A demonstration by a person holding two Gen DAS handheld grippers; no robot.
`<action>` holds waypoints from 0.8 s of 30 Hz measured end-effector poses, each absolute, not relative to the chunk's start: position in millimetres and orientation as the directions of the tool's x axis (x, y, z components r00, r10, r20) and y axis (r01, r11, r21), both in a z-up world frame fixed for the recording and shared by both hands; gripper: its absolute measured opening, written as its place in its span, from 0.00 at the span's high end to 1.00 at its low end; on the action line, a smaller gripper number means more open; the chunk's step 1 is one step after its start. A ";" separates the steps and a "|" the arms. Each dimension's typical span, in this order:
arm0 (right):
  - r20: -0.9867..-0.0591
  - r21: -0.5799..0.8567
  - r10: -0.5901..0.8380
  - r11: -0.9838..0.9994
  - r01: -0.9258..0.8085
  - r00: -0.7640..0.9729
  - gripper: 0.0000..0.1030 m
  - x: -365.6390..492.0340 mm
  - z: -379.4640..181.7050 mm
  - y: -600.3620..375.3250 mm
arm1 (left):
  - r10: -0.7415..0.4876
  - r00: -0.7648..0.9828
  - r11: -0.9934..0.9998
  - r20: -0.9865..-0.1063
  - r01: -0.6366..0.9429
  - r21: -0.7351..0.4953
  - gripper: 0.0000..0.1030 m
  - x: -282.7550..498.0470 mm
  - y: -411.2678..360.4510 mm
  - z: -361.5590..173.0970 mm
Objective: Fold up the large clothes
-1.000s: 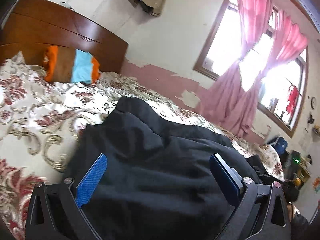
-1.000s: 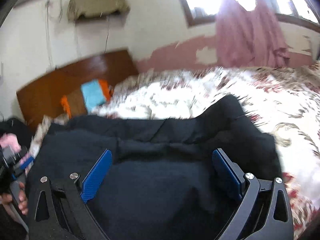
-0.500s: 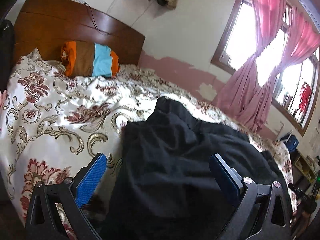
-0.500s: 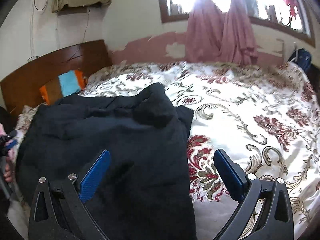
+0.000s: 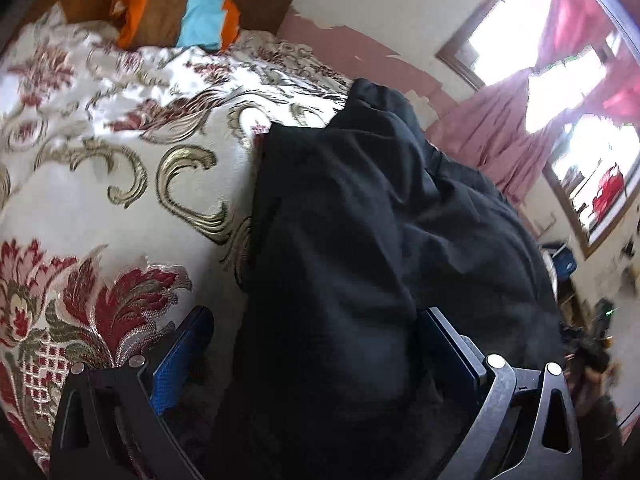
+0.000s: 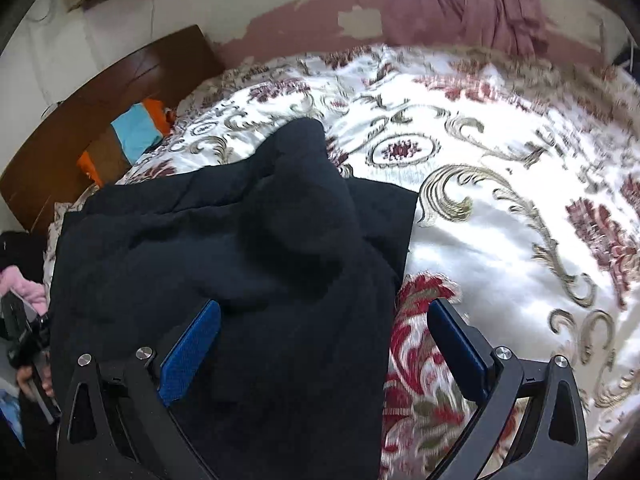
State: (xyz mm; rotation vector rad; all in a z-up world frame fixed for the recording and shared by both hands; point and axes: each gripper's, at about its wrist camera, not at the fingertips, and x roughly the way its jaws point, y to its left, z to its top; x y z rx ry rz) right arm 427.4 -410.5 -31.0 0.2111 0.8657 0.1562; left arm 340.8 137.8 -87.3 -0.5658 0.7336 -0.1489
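Left wrist view first: the left hand-held gripper (image 5: 316, 356) stands spread wide, nothing clamped, with its left blue pad (image 5: 182, 354) over the bedspread and the other pad tucked against the dark cloth, so the left border of the black garment (image 5: 360, 220) runs right between them. Over on the right wrist view it is a mirror picture: the right hand-held gripper (image 6: 324, 344) is released too, straddling the garment's right border, one pad over black fabric and one over the floral bedspread (image 6: 500, 208). Now the risk, as I judge it: this cloth is thick, dark and layered, and if either pair of pads closes here it may pinch only the top layer, or snag the bedspread along with it, dragging the whole bundle crooked. A lopsided pull from one side alone would skew the fold. As for the garment itself, it lies on the bed (image 5: 100, 184) near its close edge, already doubled into a rough rectangle, heavy and matte, with soft ridges and a rounded lump, perhaps a hood or sleeve, poking out toward the wooden headboard (image 6: 100, 112). A striped pillow (image 5: 176, 20) sits well apart from it.
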 end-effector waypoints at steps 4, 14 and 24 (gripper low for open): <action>-0.762 0.301 0.290 0.950 -0.080 0.579 0.02 443.3 -52.0 -409.9 | -0.342 0.742 0.817 -0.576 -0.067 -0.572 0.00 342.3 143.3 -92.5; -0.621 0.504 0.418 0.861 -0.071 0.663 0.01 431.0 -84.9 -424.8 | -0.355 0.744 0.818 -0.566 -0.047 -0.574 0.00 350.3 141.8 -98.9; -0.591 0.512 0.424 0.854 -0.087 0.686 0.01 421.4 -96.2 -427.7 | -0.352 0.749 0.824 -0.561 -0.036 -0.565 0.00 351.7 141.3 -101.4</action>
